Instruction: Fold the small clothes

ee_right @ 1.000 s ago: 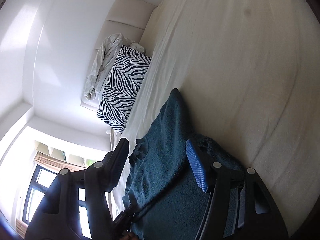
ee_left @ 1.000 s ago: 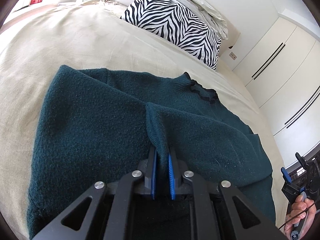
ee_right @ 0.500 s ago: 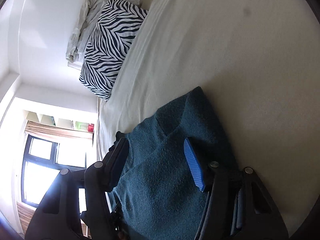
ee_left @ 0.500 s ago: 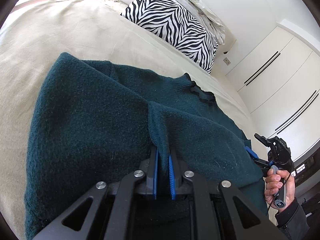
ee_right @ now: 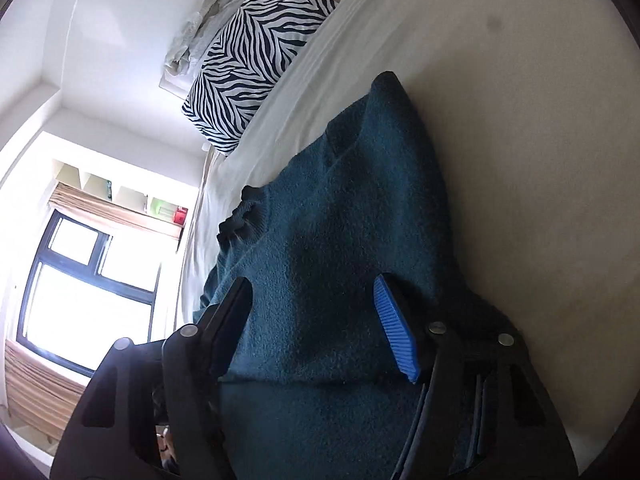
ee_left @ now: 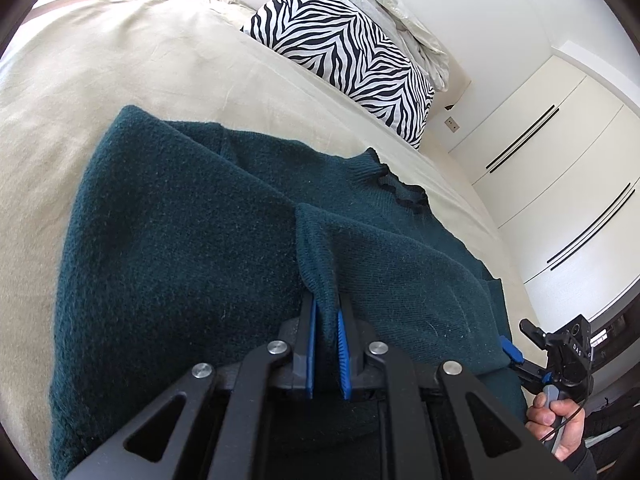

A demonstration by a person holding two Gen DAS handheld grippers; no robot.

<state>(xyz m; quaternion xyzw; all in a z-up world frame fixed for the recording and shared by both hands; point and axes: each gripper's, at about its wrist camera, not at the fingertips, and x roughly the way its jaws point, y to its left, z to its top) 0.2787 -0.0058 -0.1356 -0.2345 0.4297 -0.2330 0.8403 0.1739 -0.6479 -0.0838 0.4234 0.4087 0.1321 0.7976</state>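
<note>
A dark teal knitted sweater [ee_left: 192, 248] lies on the beige bed, its collar [ee_left: 400, 190] toward the zebra pillow. My left gripper [ee_left: 325, 312] is shut on a raised fold of the sweater, near its lower middle. In the left wrist view my right gripper [ee_left: 516, 344] sits at the sweater's right edge, held by a hand. In the right wrist view my right gripper [ee_right: 312, 300] is open, its jaws wide apart over the sweater [ee_right: 340, 220]. Its blue pad [ee_right: 394, 336] hovers at the cloth; nothing is clamped.
A zebra-striped pillow [ee_left: 344, 48] and a crumpled pale sheet [ee_left: 392, 4] lie at the head of the bed [ee_left: 120, 52]. White wardrobe doors [ee_left: 560, 168] stand to the right. A window [ee_right: 80, 280] shows in the right wrist view.
My right gripper has come in from beyond the bed's edge to over the sweater's right side, still open. My left gripper keeps its hold on the fold and has shifted slightly forward.
</note>
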